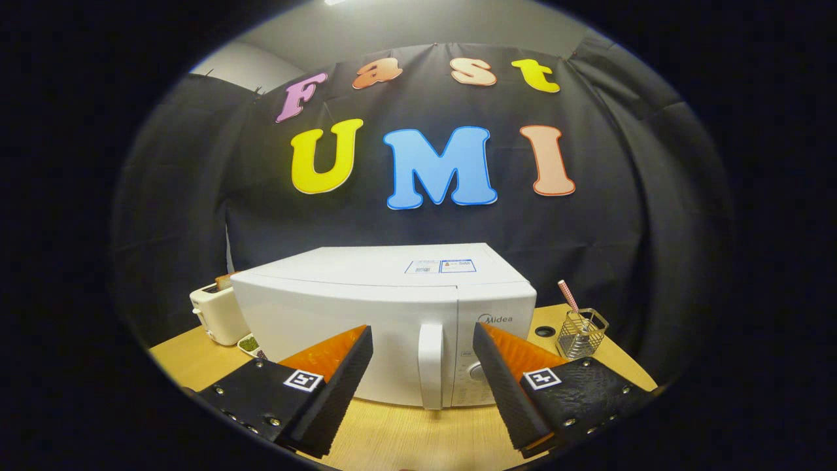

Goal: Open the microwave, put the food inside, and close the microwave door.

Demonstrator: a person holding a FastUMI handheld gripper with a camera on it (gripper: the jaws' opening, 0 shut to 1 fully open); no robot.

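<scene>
A white microwave [386,327] is seen on the wooden surface [418,435], its door shut and its handle [430,366] upright. The hand-held gripper [423,343] is held apart before the microwave, nothing between its fingers. A toaster [216,315] stands left of the microwave, a wire holder [580,333] to its right.

The microwave [366,307] is plain white all over — door, top and handle [430,366] alike — with a small white-and-blue sticker [440,266] on its top. The toaster [219,314] beside it is cream-white. The table [418,432] is pale wood with a faint grain. A silvery wire basket [580,333] holds a straw [567,296] striped pink and white. A small dish [249,344] shows something green.
</scene>
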